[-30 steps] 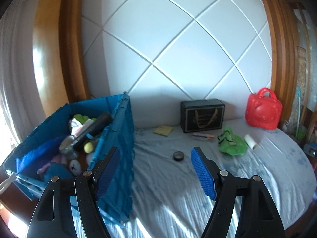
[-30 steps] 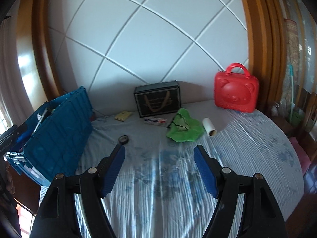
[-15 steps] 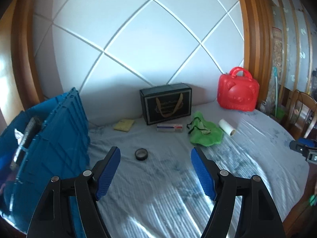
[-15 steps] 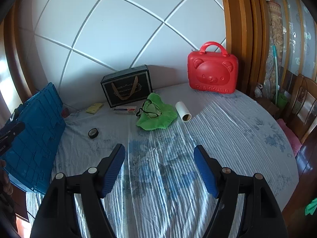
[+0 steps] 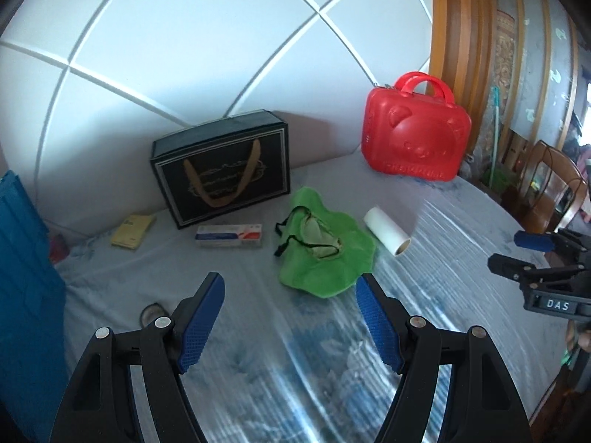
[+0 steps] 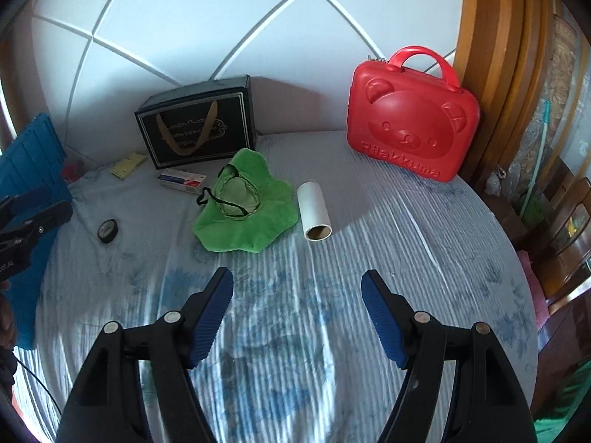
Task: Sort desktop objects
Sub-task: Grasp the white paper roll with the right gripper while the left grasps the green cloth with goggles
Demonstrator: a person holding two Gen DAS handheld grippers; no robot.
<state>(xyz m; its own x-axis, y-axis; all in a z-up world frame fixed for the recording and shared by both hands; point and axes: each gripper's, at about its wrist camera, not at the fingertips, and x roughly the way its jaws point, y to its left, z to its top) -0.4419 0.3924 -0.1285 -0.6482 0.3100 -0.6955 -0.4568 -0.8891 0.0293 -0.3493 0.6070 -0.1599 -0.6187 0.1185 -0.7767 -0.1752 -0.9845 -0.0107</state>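
A green cloth hat lies mid-table. Beside it lie a white roll, a small white and red box, a yellow pad and a black tape ring. My left gripper is open and empty, above the cloth just short of the hat. My right gripper is open and empty, short of the hat and roll. Each gripper shows at the edge of the other's view.
A black gift box and a red bear case stand against the white padded wall. A blue crate stands at the table's left edge. Wooden chairs stand right.
My left gripper has swung right, away from the blue crate, and now faces the hat. My right gripper has moved forward toward the hat and roll. Both stayed open.
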